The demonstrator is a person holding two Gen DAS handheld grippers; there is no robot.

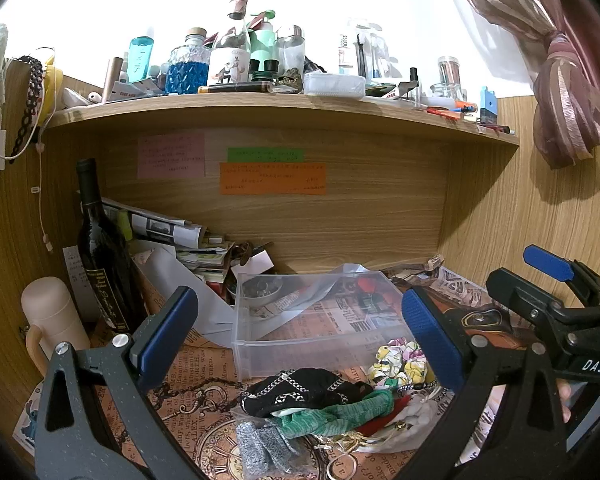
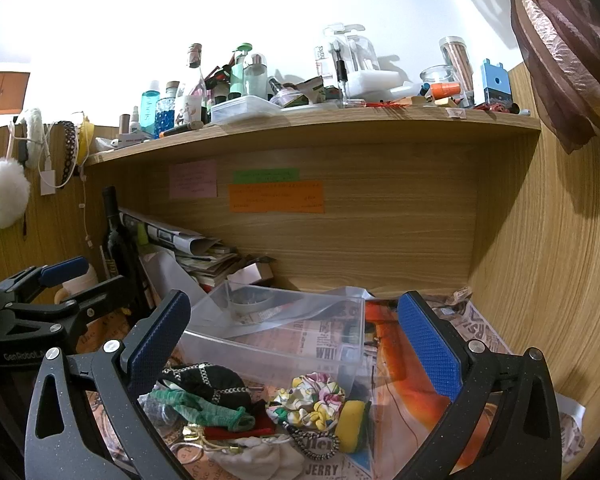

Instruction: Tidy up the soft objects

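Two tongs spread above a soft pile

Both my left tongs (image 1: pixel 300 336) and right tongs (image 2: pixel 296 340) hang spread, empty. Soft fabric pile (image 2: pixel 228 408) lies on the table before the clear bin (image 2: pixel 284 344); light, limp, I'd pinch the bunched scrunchie (image 2: pixel 312 400).

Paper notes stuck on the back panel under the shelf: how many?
3. A pink note sits left; a green strip is to its right, with a wider orange note directly below the green one. None appear hidden.
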